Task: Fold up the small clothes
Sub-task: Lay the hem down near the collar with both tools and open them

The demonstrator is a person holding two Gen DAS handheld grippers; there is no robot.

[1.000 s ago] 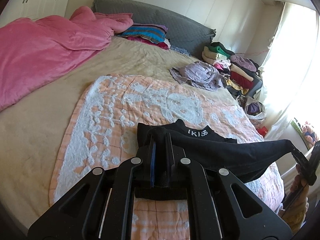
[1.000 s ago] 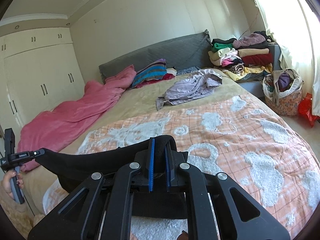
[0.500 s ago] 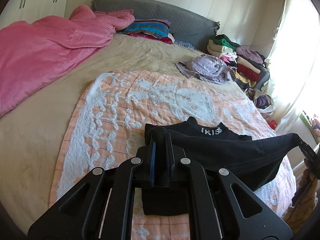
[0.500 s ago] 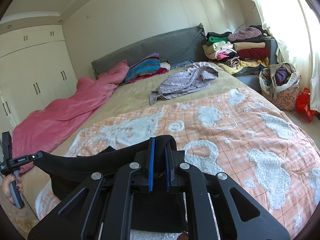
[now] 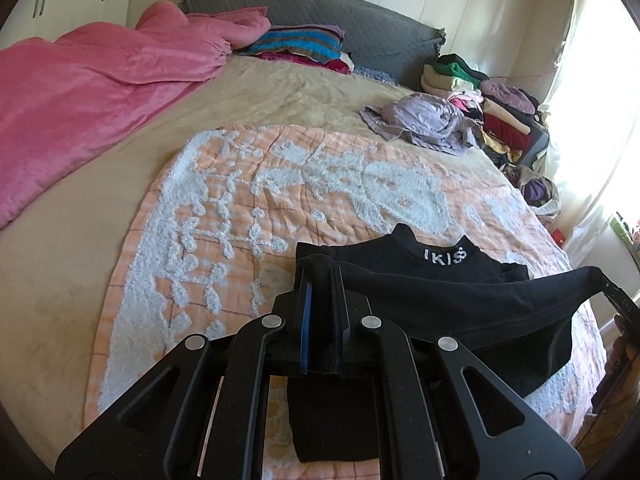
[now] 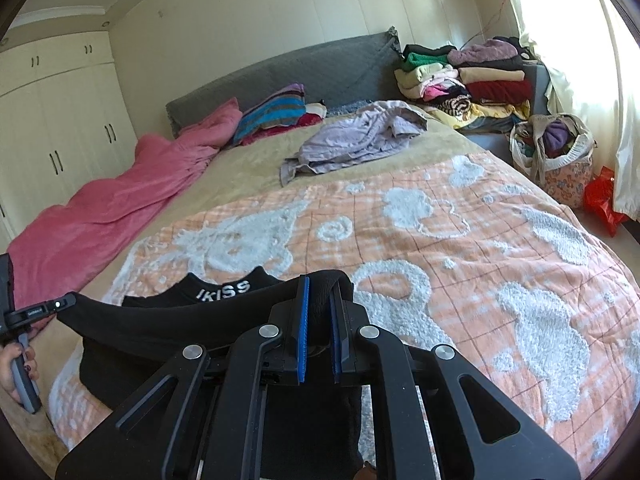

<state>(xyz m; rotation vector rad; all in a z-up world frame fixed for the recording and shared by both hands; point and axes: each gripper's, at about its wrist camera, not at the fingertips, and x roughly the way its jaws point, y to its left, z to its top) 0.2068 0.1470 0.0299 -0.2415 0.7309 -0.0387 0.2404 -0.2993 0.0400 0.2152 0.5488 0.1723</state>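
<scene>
In the left wrist view, the left gripper [image 5: 320, 292] has its jaws closed tight on one corner of the black knit garment with white lettering at its collar [image 5: 440, 300]. From that corner a taut black edge runs across to the right gripper [image 5: 614, 294] at the frame's far right, while the collar part lies on the peach-and-white tufted quilt [image 5: 248, 208] spread over the beige bed [image 5: 280, 92]. The step in hand looks like a fold — the held edge is being carried over the part that lies flat. In the right wrist view, the right gripper [image 6: 318, 312] is likewise clamped on a bunched black corner, and the left gripper [image 6: 60, 306], gripped by a person's hand [image 6: 16, 364], holds the far end of the same edge. The garment sags between them, just above its own lower layer. The next move, as I judge it, calls for both corners to go forward together and level — set down even with the collar edge — before either grip lets go, or the fold will land skewed.
</scene>
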